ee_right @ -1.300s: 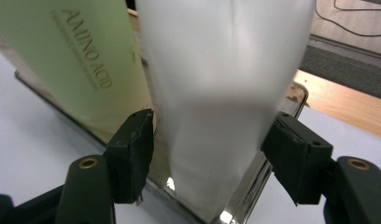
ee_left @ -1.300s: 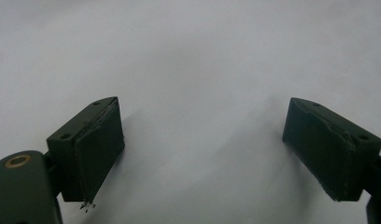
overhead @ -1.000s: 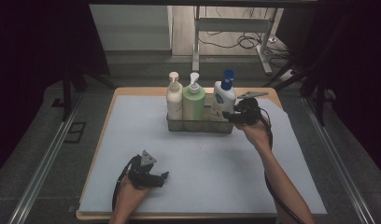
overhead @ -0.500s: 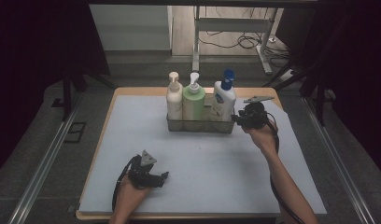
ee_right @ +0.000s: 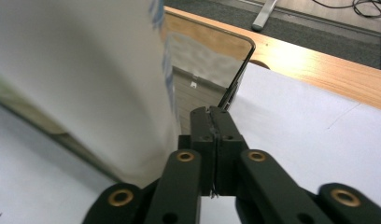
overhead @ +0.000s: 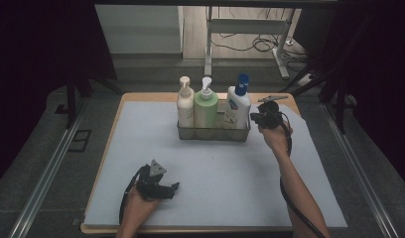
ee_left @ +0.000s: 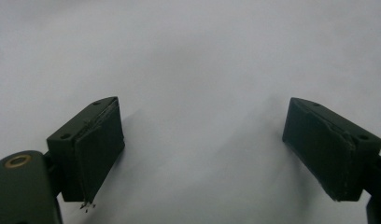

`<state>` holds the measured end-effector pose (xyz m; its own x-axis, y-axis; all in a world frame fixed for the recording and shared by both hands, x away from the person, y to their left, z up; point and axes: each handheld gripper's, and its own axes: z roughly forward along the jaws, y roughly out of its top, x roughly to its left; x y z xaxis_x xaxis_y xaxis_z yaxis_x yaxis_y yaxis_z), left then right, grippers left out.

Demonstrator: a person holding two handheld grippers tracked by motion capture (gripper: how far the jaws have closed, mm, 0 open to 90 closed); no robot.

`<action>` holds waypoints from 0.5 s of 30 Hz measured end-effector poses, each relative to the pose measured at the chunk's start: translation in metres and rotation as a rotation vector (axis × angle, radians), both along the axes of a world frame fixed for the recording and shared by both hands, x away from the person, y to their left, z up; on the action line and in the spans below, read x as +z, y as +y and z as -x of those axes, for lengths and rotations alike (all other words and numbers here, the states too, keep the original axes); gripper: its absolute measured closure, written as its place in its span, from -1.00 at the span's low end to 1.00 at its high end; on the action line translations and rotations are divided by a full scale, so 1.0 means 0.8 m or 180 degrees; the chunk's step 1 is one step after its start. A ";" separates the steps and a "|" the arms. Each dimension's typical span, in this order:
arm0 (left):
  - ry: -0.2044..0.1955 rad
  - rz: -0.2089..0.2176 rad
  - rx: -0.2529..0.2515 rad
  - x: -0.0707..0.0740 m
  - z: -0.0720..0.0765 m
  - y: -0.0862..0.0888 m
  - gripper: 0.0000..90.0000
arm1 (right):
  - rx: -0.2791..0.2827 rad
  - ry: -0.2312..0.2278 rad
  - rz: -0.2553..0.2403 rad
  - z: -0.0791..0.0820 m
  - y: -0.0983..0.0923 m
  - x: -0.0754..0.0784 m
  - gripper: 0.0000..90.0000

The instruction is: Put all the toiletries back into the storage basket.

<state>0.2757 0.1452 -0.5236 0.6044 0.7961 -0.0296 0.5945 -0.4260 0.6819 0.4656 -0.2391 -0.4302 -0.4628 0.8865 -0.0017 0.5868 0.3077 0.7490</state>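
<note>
A wire basket (overhead: 213, 133) at the back of the mat holds a cream pump bottle (overhead: 185, 101), a green pump bottle (overhead: 206, 106) and a white bottle with a blue cap (overhead: 238, 106). My right gripper (overhead: 254, 118) is at the basket's right end, beside the white bottle. Its jaws have just been closing. In the right gripper view they (ee_right: 211, 112) meet pad to pad, the tips against the basket's rim (ee_right: 237, 70), with the white bottle (ee_right: 86, 70) close on the left. Whether the rim is pinched I cannot tell. My left gripper (overhead: 173, 188) rests on the mat near the front, open (ee_left: 202, 149) and holding nothing.
A pale mat (overhead: 220, 168) covers most of the wooden table (overhead: 151, 96), whose edges drop off to dark floor on every side. A metal table leg (overhead: 209, 44) and cables stand beyond the far edge.
The right gripper has drawn slightly right, away from the white bottle, and its jaws have closed. The left hand and gripper have stayed put.
</note>
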 end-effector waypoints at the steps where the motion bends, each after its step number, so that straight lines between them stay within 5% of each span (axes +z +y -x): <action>1: 0.0000 0.0000 0.0000 0.000 0.000 0.000 -0.73 | -0.0007 0.0001 -0.0008 -0.003 0.001 -0.001 0.99; 15: -0.0001 -0.0001 -0.0001 0.000 0.000 0.000 -0.73 | 0.0043 0.0149 -0.0174 -0.026 0.010 -0.017 0.99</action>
